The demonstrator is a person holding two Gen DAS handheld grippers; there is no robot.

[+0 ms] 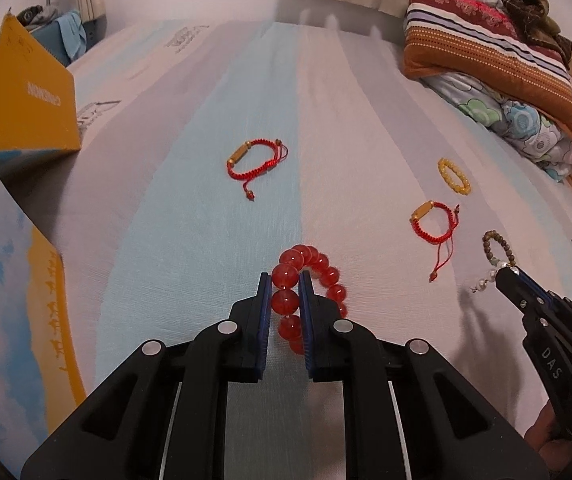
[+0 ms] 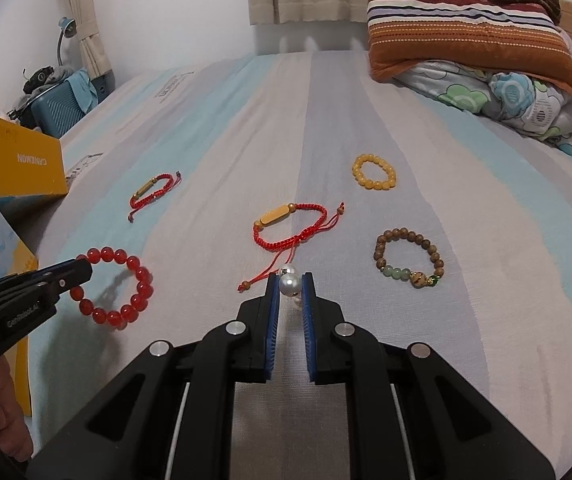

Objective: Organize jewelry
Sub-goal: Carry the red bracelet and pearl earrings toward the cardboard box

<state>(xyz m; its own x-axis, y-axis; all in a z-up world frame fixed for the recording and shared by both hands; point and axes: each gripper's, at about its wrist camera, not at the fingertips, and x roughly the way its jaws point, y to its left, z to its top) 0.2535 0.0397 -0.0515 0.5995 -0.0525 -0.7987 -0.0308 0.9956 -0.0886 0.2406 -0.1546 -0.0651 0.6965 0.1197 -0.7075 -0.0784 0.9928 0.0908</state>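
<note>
Each camera sits on its own gripper, close above the striped bed (image 1: 214,92), and looks forward and steeply down along the fingers toward the far wall and pillows (image 2: 466,24). The left view sits nearer the yellow box (image 1: 30,96) at its left edge, with the right gripper (image 1: 504,274) entering at lower right; the right view looks from further right, with the left gripper (image 2: 82,274) at its lower left. Both share the middle of the bed, including the red bead bracelet (image 2: 116,288), the two red cord bracelets (image 1: 256,162) (image 1: 436,220) and the yellow bracelet (image 1: 454,176).
</note>
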